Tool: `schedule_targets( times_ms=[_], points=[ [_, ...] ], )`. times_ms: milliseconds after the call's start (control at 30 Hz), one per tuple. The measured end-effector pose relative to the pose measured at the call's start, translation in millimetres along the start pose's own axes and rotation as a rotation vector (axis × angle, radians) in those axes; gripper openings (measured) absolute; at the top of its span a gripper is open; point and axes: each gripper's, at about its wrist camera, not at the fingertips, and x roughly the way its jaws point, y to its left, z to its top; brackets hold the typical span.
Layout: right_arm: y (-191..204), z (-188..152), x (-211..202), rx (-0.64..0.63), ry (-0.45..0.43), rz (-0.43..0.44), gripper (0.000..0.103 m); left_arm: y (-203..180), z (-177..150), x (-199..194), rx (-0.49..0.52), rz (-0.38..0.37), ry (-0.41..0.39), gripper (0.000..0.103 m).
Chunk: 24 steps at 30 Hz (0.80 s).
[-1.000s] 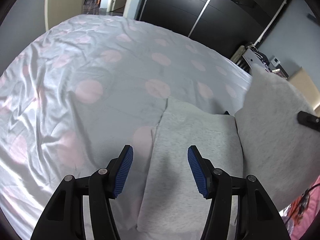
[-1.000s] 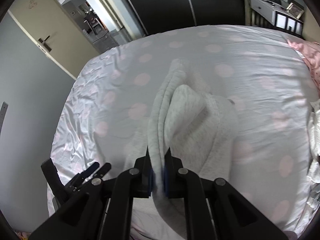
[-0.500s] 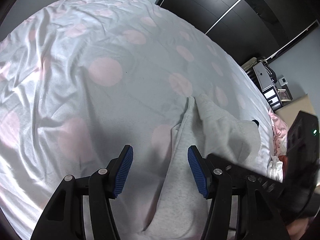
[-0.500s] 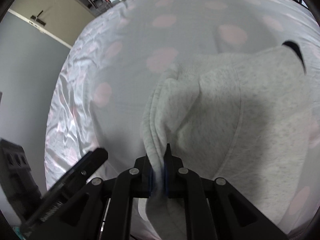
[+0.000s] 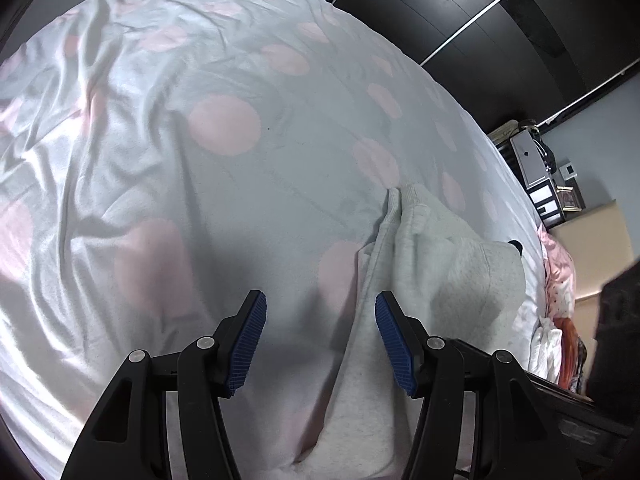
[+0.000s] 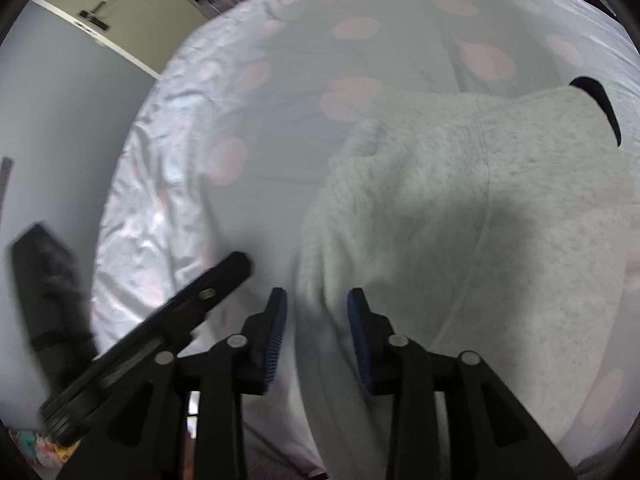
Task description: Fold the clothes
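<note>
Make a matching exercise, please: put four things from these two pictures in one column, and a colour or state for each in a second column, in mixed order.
Things:
1. grey garment
2. bed sheet
3. left claw
4. wardrobe

Colour or state:
a. black, with a thin pale line
b. open, with nothing pressed between its pads
c. folded over, lying on the bed
d. pale with pink dots

Pairs: 1-c, 2-d, 3-b, 4-a

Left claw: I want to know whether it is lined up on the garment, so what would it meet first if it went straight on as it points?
Probably the grey garment's left edge: the left claw stands open above that edge, with the dotted bedsheet beside it. Depth is unclear.
</note>
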Motion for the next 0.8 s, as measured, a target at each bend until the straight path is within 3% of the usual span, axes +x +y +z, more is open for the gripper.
schedule_targets(
  times_ms=[200, 333, 467, 567, 800],
  points=[
    [-11, -47, -81, -0.08, -0.148, 0.048, 0.039, -8, -11, -24, 0.004, -0.085, -0.035, 0.059],
    [-52, -87, -111, -0.084, -0.254, -0.06, 0.039, -35, -27, -35, 0.091, -0.151, -0.021, 0.059],
    [-106, -130, -119, -0.037, -0.334, -0.241, 0.039, -71, -52, -48, 0.247, -0.172, -0.006, 0.059],
    [-140, -155, -114, -0.002, -0.318, -0.25, 0.039, -86, -72, -47, 0.318, -0.156, 0.032, 0.059],
    [-164, -184, -79, -0.026, -0.216, -0.192, 0.042, -84, -94, -11, 0.344, 0.064, 0.162, 0.059]
  ],
)
